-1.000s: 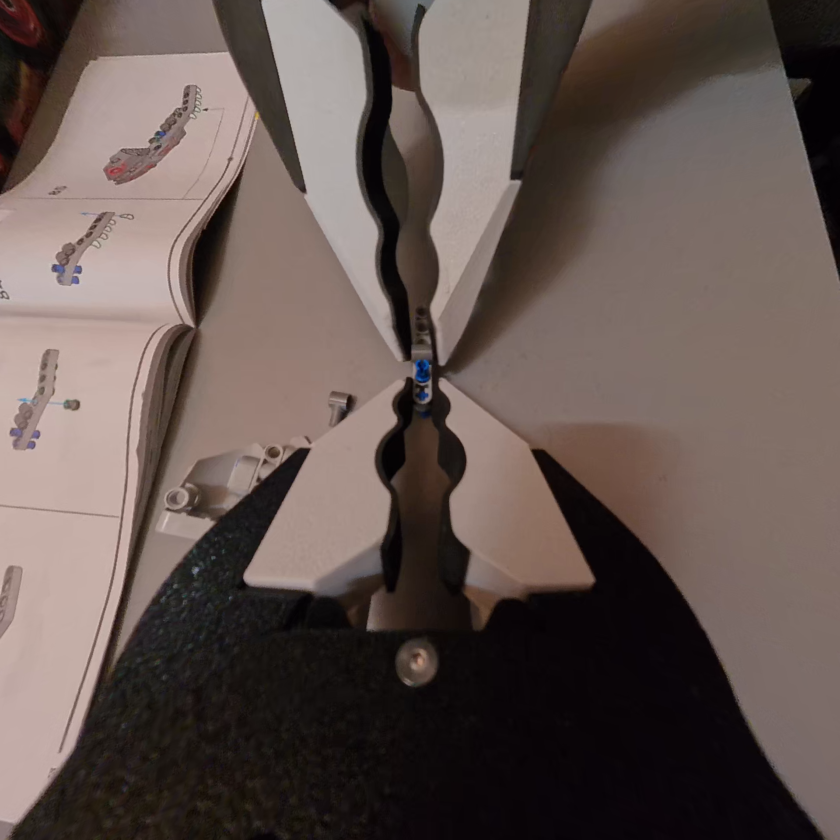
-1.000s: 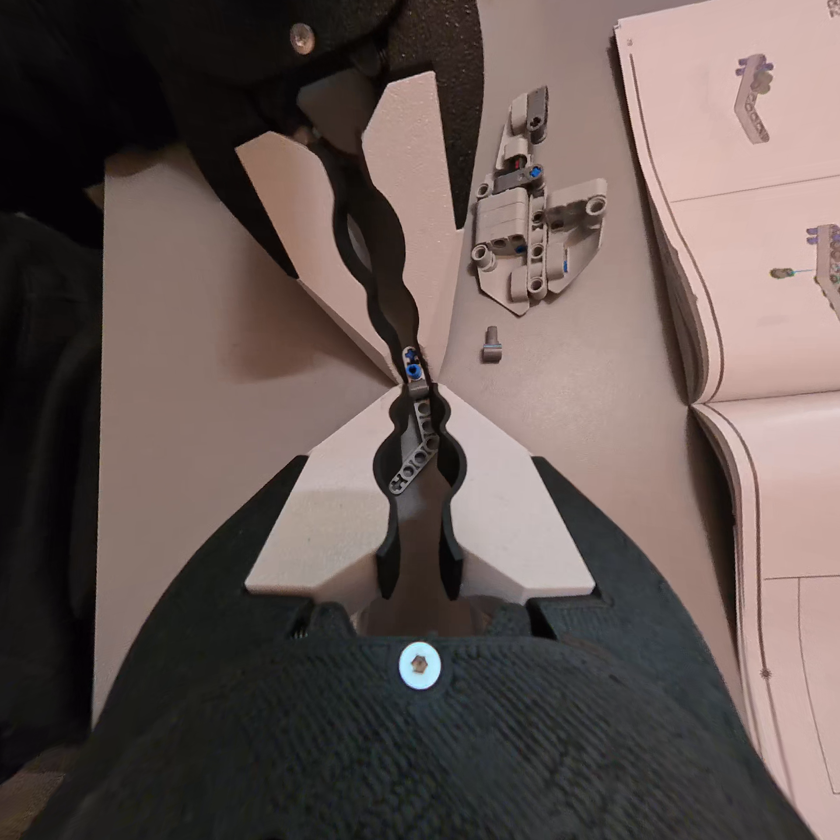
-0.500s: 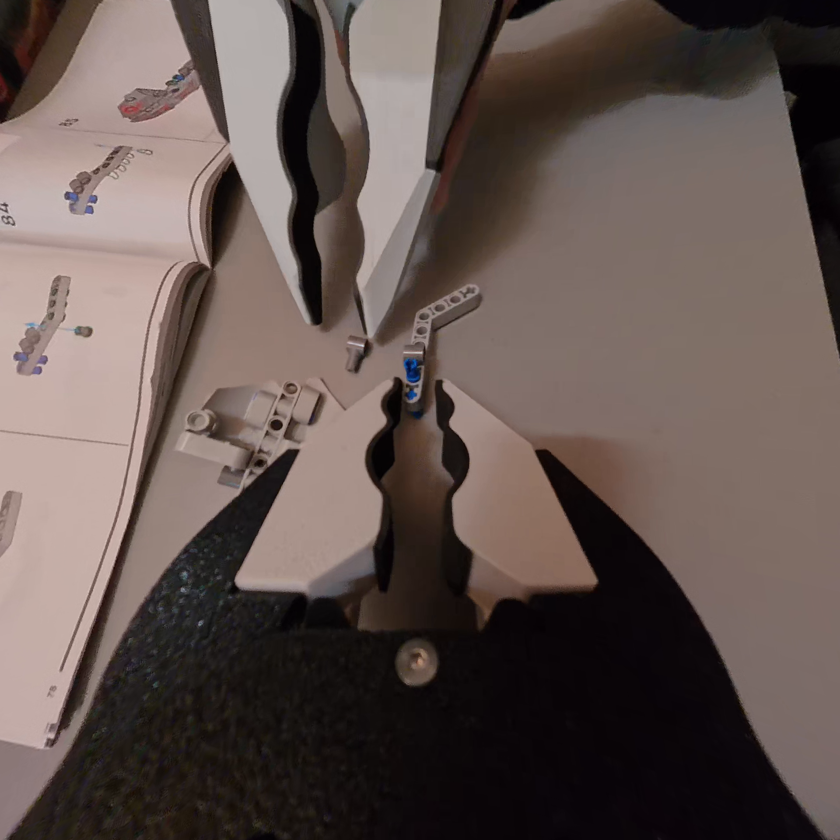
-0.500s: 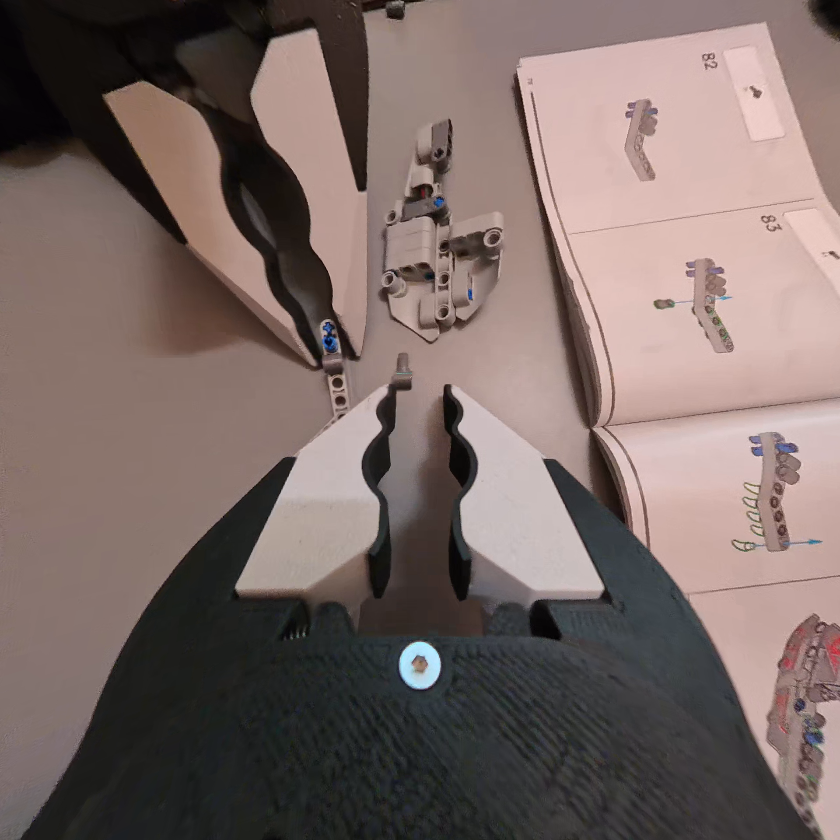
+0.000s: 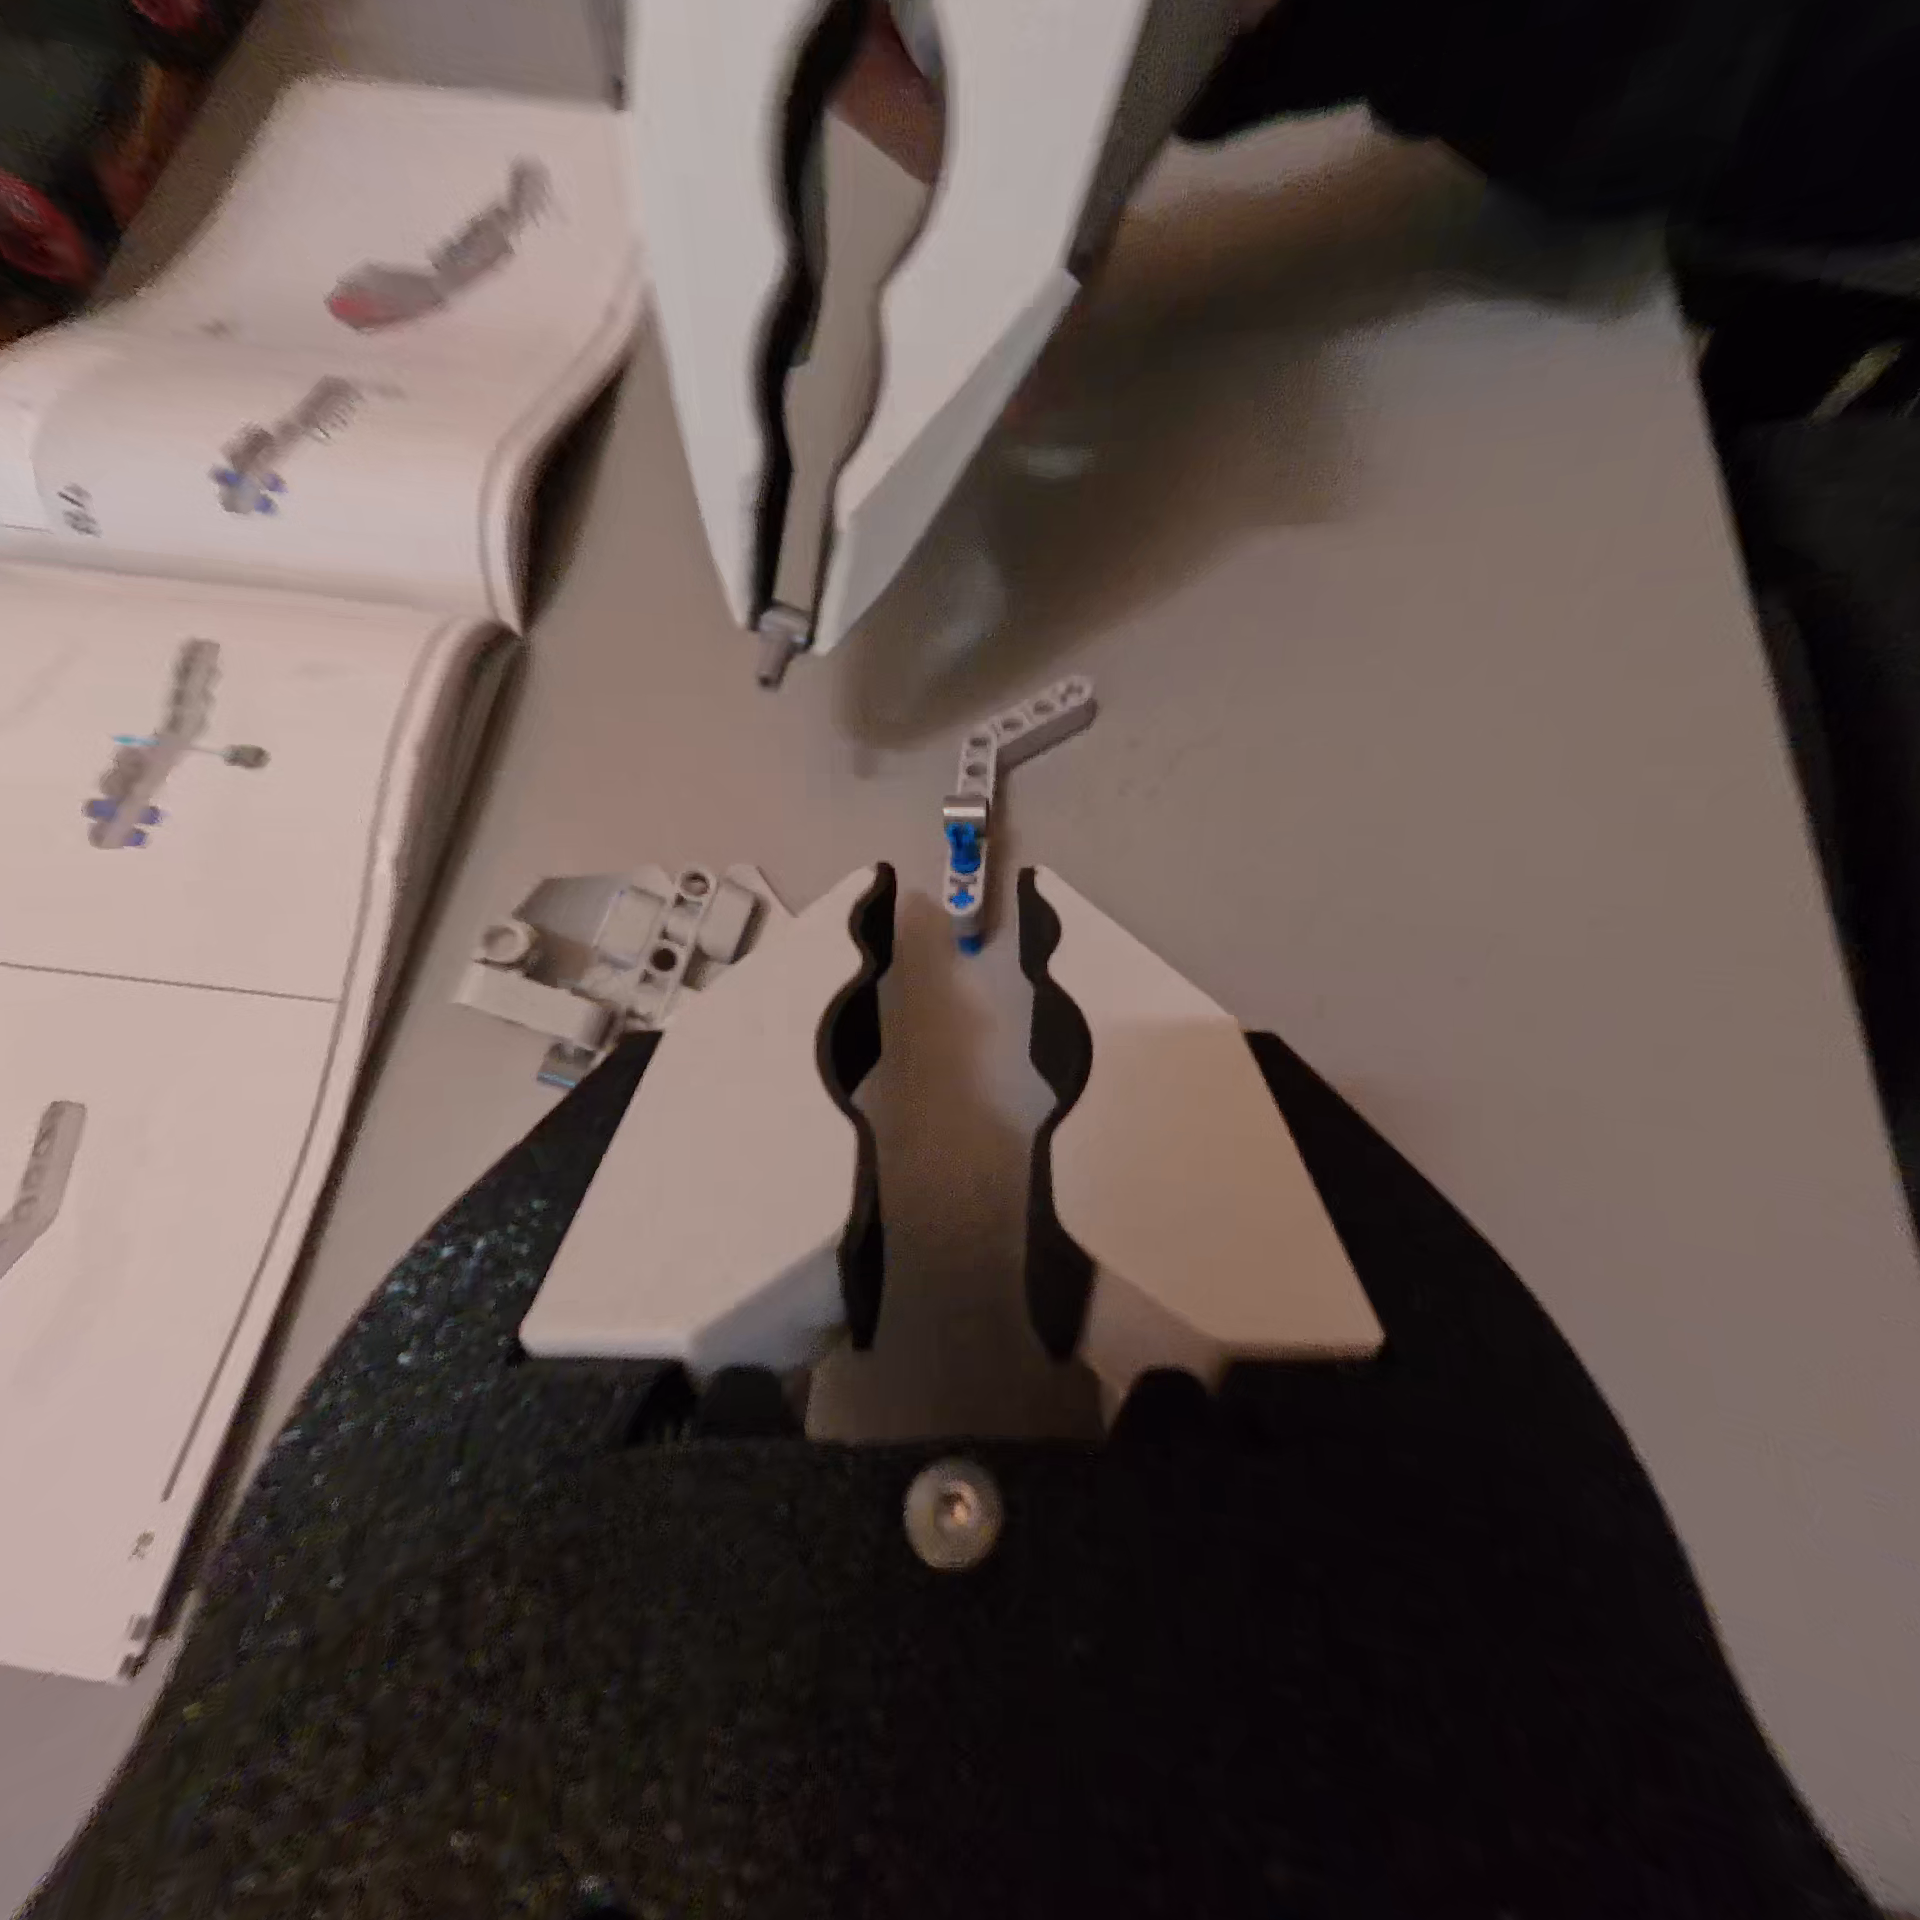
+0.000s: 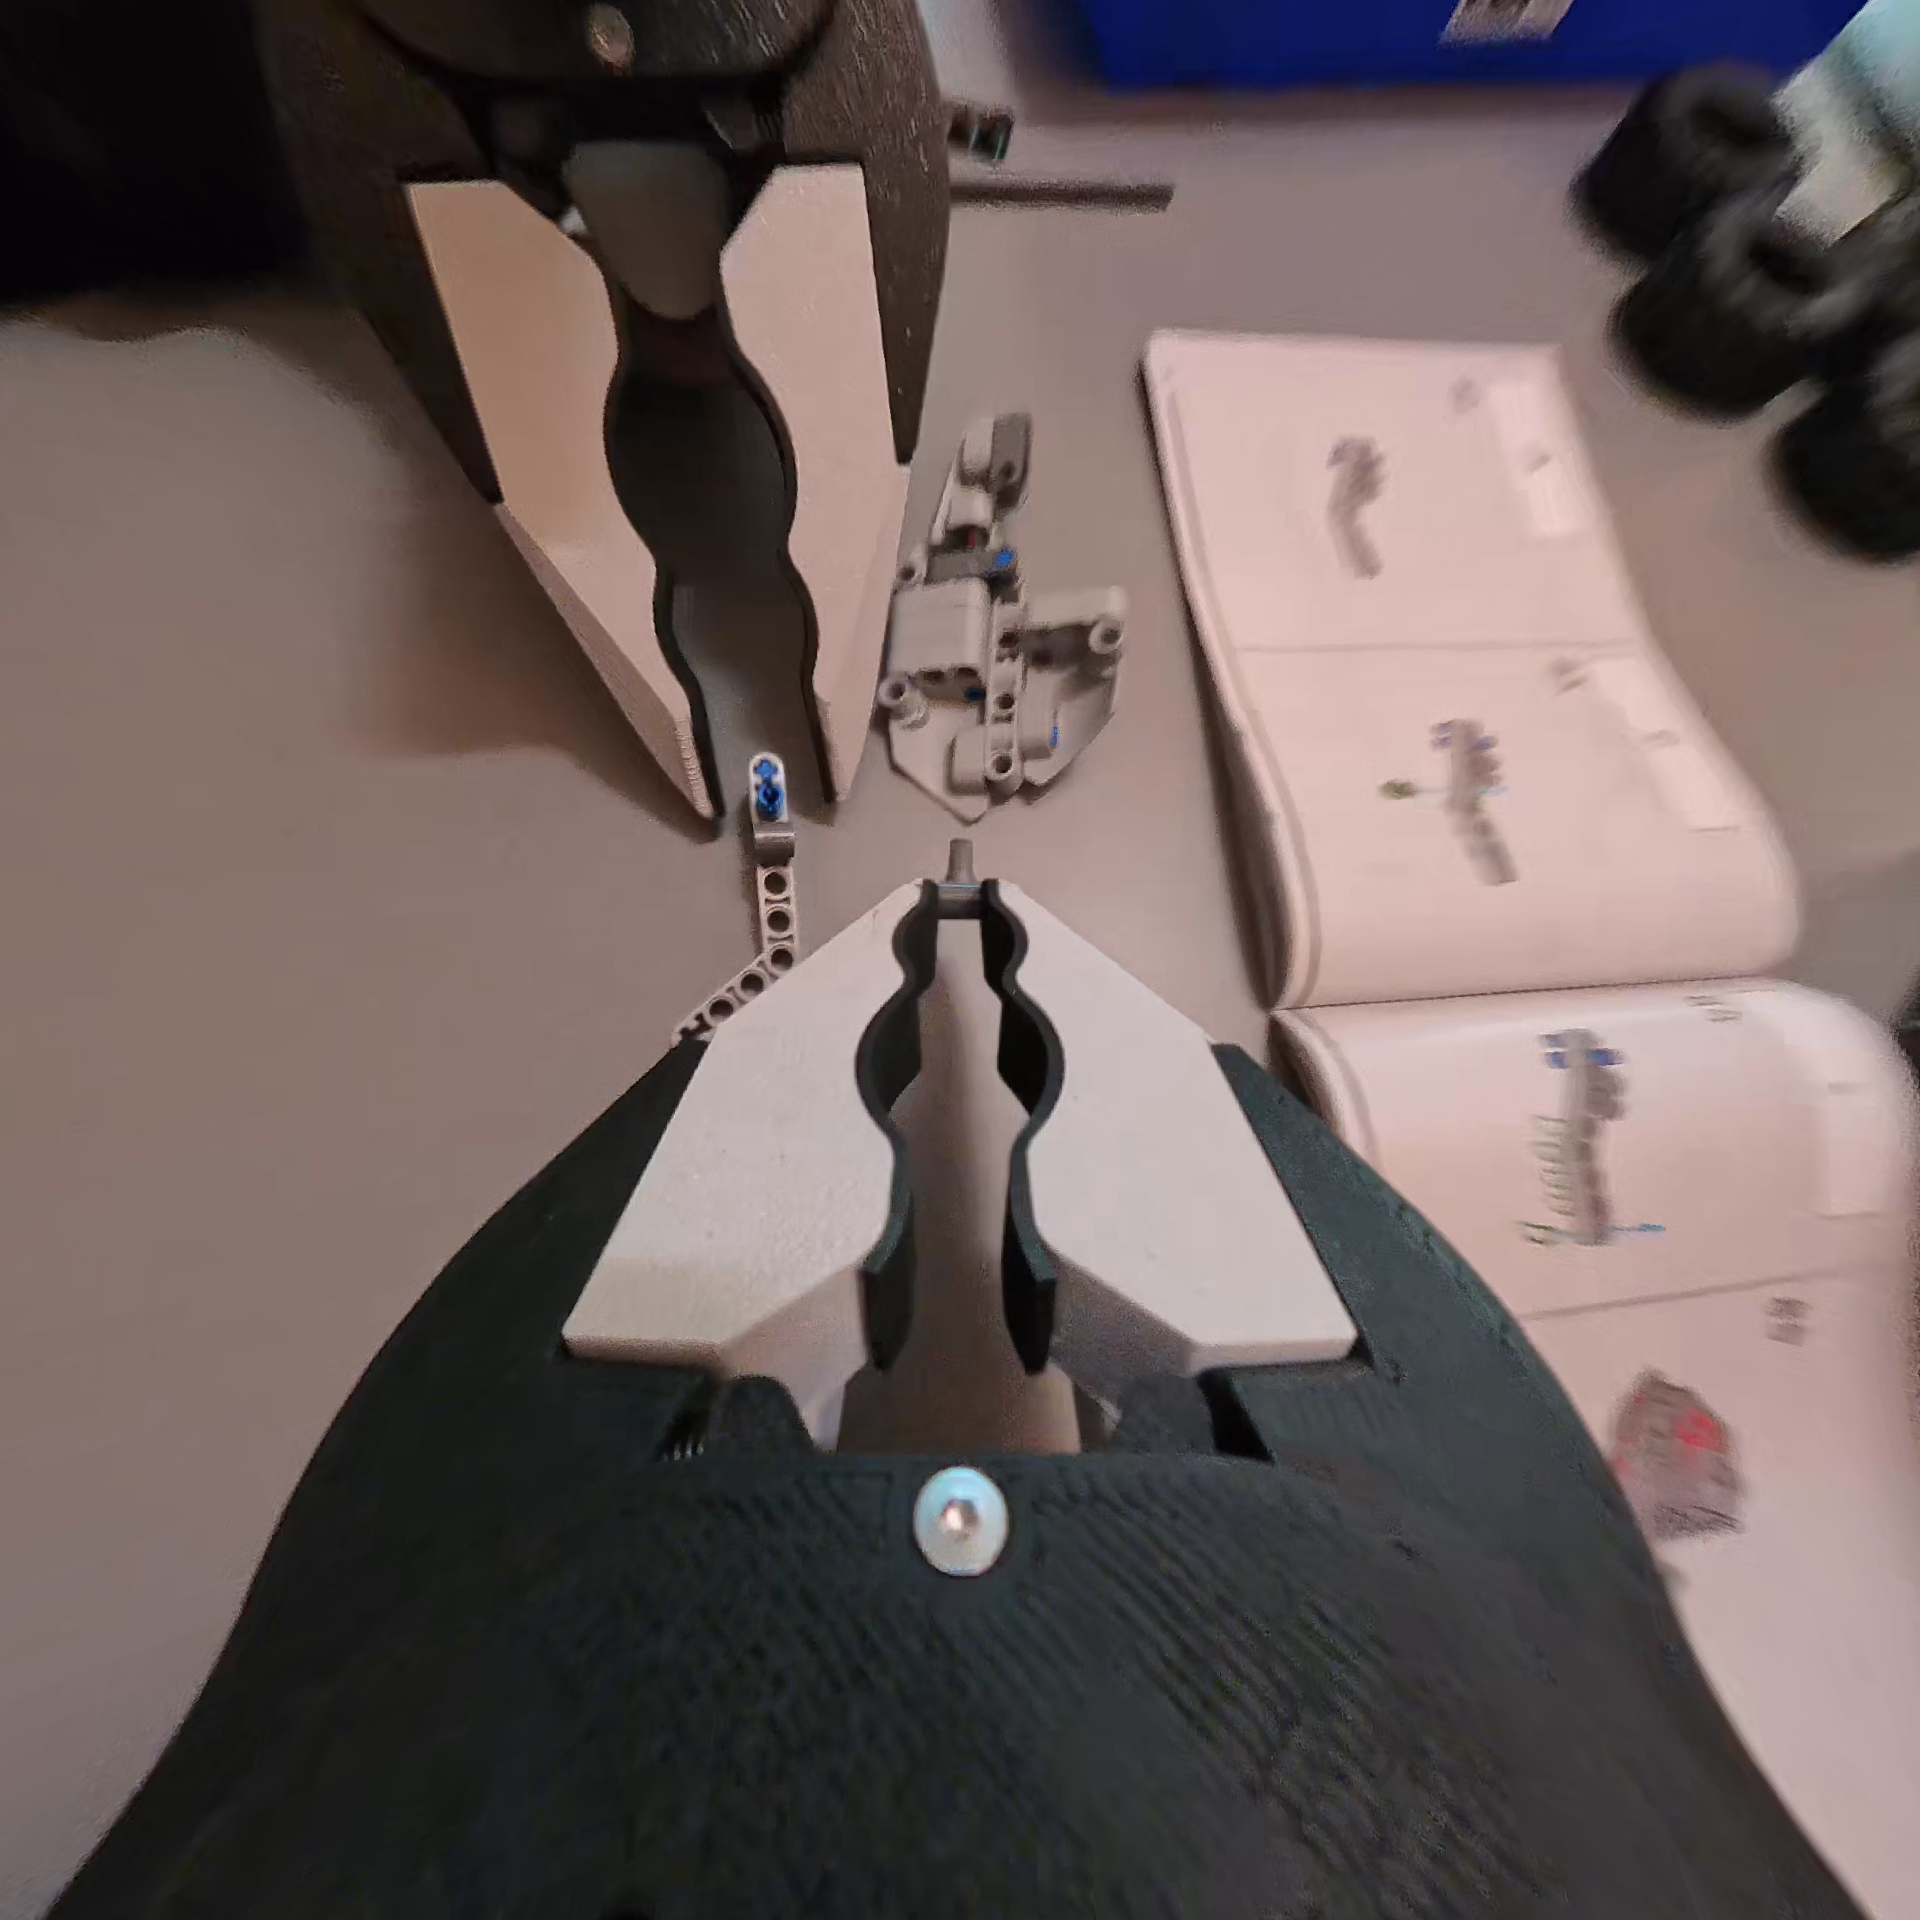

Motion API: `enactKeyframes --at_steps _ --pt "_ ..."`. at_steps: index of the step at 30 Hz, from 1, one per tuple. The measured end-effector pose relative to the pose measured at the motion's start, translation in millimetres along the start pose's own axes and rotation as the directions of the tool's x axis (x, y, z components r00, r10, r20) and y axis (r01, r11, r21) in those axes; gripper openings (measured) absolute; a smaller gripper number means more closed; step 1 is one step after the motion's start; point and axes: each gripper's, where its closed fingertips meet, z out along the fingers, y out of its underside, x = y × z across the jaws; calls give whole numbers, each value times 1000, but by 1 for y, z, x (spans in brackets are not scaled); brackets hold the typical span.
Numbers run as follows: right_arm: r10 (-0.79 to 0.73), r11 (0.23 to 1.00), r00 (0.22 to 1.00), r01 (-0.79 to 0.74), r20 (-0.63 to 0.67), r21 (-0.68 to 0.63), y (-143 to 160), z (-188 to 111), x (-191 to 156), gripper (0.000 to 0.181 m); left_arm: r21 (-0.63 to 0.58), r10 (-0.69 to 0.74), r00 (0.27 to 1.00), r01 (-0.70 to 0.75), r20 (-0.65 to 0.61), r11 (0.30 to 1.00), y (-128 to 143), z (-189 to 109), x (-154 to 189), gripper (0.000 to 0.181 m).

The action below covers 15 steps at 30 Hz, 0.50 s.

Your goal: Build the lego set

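Grey table (image 5: 1351, 935), right gripper (image 6: 958, 891) pinching small grey pin (image 6: 960, 864), left gripper (image 5: 956, 883) spread

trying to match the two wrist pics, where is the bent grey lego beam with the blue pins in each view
Left wrist view: the bent grey lego beam with blue pins lies on the table just past the left gripper, right of centre.
Right wrist view: the same beam lies left of centre, its lower end hidden behind the right gripper.
Shared landmark: the open instruction booklet, left in one view, right in the other.
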Motion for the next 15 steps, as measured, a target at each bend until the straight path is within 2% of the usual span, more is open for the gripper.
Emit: enactKeyframes --at_steps 1,4,6,9,15 --pt "-63 998 997 64 -45 25 -7 -8 0 7 49 -19 1000 19 8 999 -10 -6 -2 21" --pt "-281 959 930 281 -237 -35 -17 -28 4 6 223 -137 990 126 34 967 -47 -28 -11 21" --pt "-402 914 863 399 -306 -77 -26 -36 -5 6 299 -225 974 223 -29 928 -64 -35 -10 23" --pt "-489 865 783 492 -384 -97 -44 -43 -17 6 297 -302 940 338 -161 893 -72 -33 1 25" --pt "-565 811 716 574 -411 -113 -56 -47 -31 6 344 -303 924 370 -233 863 -81 -37 9 5"
